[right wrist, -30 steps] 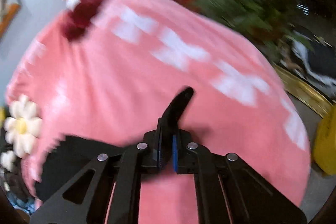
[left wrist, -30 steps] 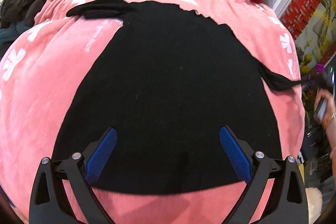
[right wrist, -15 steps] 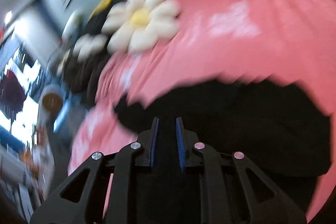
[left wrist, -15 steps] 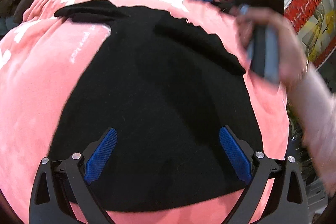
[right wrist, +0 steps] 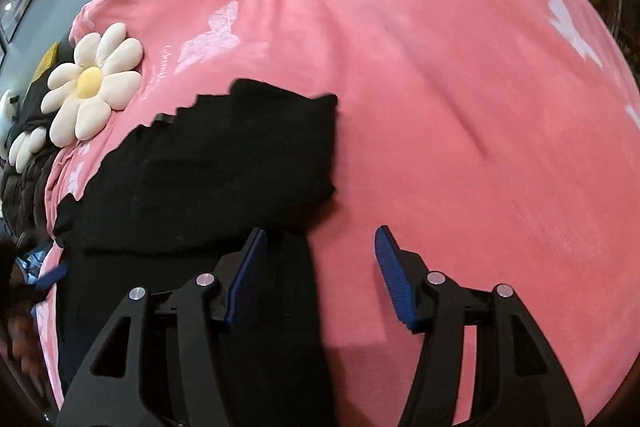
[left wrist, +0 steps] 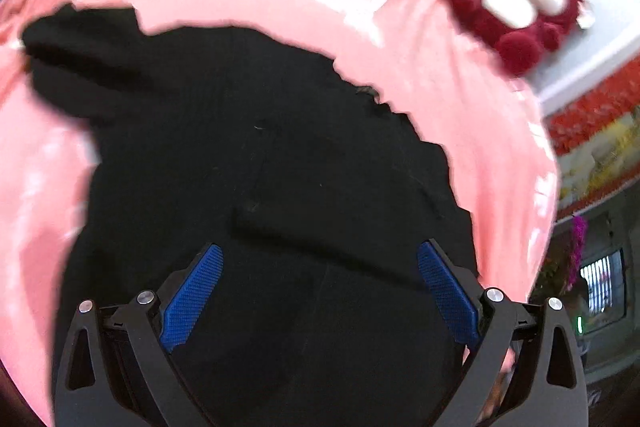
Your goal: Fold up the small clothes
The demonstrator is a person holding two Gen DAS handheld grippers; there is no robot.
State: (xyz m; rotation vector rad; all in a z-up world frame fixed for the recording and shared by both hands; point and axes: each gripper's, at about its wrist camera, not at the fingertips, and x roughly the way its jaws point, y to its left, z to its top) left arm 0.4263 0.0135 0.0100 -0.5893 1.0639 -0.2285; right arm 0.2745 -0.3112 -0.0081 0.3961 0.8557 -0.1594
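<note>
Nearest in the left wrist view, the left gripper (left wrist: 318, 279) is seen with its blue pads spread wide and nothing between them, poised over the near part of the black garment (left wrist: 256, 195). In the right wrist view, the right gripper (right wrist: 320, 263) is likewise parted with nothing gripped; its left pad lies over the garment's right edge and its right pad over bare blanket. The black garment (right wrist: 224, 163) is spread on the pink butterfly-print blanket (right wrist: 460, 107), with one side flap laid over the body, so a doubled layer and a straight fold line are shown. The cloth is judged light, soft and limp: it should drape and slip rather than hold shape, so it is best pinched at an edge or corner, through both layers at the fold. Farther off, a daisy-shaped cushion (right wrist: 90, 87) lies at the far left, and a dark red plush toy (left wrist: 516, 19) sits at the blanket's far right.
</note>
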